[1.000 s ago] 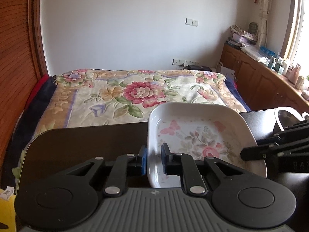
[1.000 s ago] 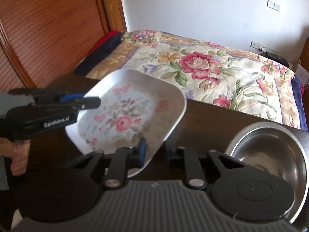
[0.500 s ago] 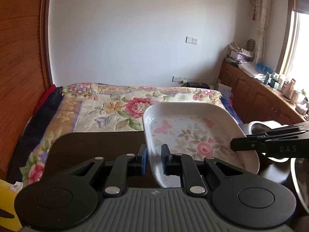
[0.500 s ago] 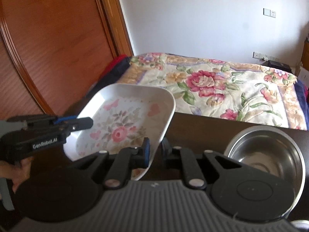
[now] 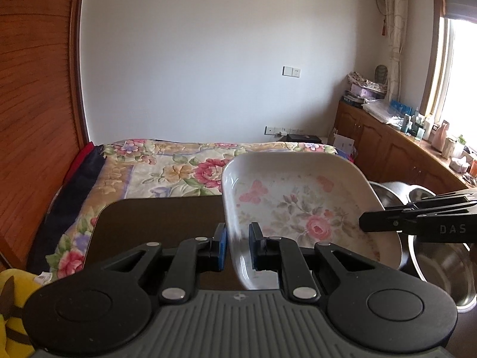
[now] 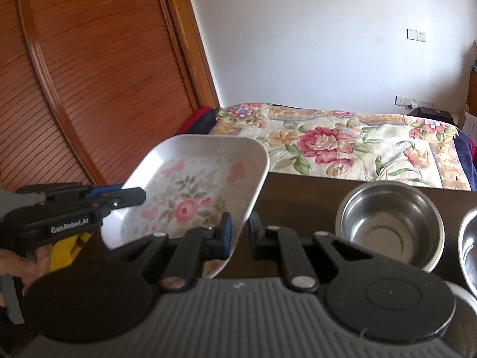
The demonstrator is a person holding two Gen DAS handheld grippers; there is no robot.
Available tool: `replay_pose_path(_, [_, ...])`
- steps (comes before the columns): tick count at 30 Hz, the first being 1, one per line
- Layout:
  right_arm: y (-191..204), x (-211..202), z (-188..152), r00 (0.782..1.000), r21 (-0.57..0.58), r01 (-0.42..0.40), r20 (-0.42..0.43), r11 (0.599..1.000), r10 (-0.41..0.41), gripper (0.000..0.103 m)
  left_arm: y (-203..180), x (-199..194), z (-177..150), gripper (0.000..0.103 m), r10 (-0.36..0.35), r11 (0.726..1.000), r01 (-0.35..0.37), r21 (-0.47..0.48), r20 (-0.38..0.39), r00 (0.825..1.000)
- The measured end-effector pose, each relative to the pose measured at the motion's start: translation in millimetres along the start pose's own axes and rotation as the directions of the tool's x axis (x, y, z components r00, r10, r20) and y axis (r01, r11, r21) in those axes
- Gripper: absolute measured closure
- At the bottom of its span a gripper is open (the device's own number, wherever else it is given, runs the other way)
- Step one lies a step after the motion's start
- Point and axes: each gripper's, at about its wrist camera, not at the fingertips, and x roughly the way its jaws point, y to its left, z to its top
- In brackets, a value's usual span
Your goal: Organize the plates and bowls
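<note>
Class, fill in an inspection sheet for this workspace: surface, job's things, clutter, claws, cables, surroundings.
Surface: dark brown table.
Job's things: floral square plate held tilted above the table; steel bowl upright on the table, a second steel bowl at its right, cut off by the frame edge.
Clutter: yellow object at the table's left edge, unclear what.
Claws: left claw shut on the plate's rim; right claw shut on the opposite rim.
Cables: nothing seen.
Surroundings: bed with floral cover, wooden sliding door, cabinets under the window.
</note>
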Motion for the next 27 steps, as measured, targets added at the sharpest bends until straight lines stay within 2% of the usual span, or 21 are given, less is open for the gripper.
replay_pose_path(15, [10.6, -40.9, -33.3, 0.999, -0.004, -0.039, 0.029, 0.999, 0.039, 0.089, -24.2, -56.3, -30.4, 0.058, 0.02, 0.999, -0.021, 0.037, 0.009, 1.0])
replay_pose_path(27, [22.5, -54.5, -50.8, 0.997, -0.048, -0.077, 0.027, 0.996, 0.079, 0.089, -21.3, -78.7, -45.5, 0.058, 0.042, 0.998, -0.043, 0.052, 0.016, 0.999])
